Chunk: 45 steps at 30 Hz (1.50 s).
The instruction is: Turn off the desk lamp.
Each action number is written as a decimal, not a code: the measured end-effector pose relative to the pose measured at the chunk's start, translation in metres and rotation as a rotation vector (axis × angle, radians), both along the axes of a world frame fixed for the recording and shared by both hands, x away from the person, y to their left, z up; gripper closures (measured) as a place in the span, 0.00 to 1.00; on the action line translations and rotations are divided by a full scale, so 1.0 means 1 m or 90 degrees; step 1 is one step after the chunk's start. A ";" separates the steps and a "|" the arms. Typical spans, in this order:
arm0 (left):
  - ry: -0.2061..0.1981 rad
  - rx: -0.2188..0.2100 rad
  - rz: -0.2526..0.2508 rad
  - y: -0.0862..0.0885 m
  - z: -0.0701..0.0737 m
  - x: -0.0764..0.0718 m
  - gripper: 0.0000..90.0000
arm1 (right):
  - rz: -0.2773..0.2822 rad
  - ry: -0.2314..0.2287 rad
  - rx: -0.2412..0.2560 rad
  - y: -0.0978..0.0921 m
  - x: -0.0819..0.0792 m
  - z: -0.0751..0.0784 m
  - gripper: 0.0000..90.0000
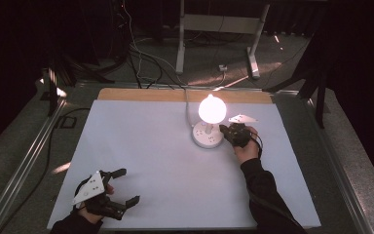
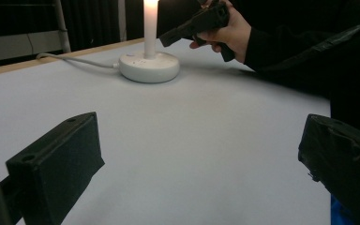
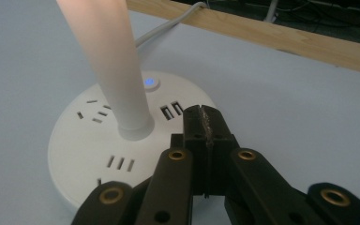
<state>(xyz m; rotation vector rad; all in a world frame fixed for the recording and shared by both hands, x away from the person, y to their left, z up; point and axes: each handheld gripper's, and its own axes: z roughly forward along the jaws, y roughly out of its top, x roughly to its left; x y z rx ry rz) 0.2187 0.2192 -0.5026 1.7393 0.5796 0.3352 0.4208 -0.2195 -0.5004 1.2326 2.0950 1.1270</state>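
Right gripper [image 3: 205, 123], jaws pressed together on nothing, hovers at the socket base [image 3: 89, 154] lower centre, beside the lit lamp [image 1: 212, 109]. Left gripper [image 1: 121, 187], lower left, rests spread wide. A sideways push could topple the lamp or hit its blue-lit button [image 3: 150, 83].

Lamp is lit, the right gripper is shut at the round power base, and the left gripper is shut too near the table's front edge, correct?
Not quite: the left gripper is open, its fingers wide apart in the left gripper view. The lamp is lit, and the right gripper is shut at the round power base.

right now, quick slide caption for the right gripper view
Closed black right gripper poised over round white power-strip base beside its glowing lamp stem and lit blue button.
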 end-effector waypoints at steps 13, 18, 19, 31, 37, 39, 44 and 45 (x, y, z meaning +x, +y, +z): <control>0.008 0.002 0.006 0.000 -0.001 0.001 0.01 | -0.009 -0.003 -0.001 0.003 0.003 -0.004 1.00; 0.010 0.002 0.006 -0.001 -0.001 0.001 0.01 | -0.005 0.000 -0.001 0.005 0.003 -0.005 1.00; 0.009 0.002 0.007 -0.001 -0.001 0.001 0.01 | -0.004 0.001 -0.002 0.005 0.004 -0.005 1.00; 0.008 -0.007 0.009 0.001 -0.001 0.001 0.01 | -0.004 0.009 0.004 0.006 0.006 -0.010 1.00; 0.008 -0.008 0.008 0.000 -0.001 0.001 0.00 | -0.009 0.009 0.005 0.006 0.005 -0.011 1.00; 0.006 -0.007 0.007 0.000 -0.001 0.001 0.01 | -0.011 0.009 0.003 0.007 0.005 -0.011 1.00; 0.008 -0.009 0.009 0.001 -0.001 0.002 0.01 | -0.016 0.005 0.015 0.005 0.004 -0.005 1.00; 0.009 -0.008 0.009 0.001 -0.001 0.002 0.01 | -0.016 0.004 0.022 0.004 0.004 -0.002 1.00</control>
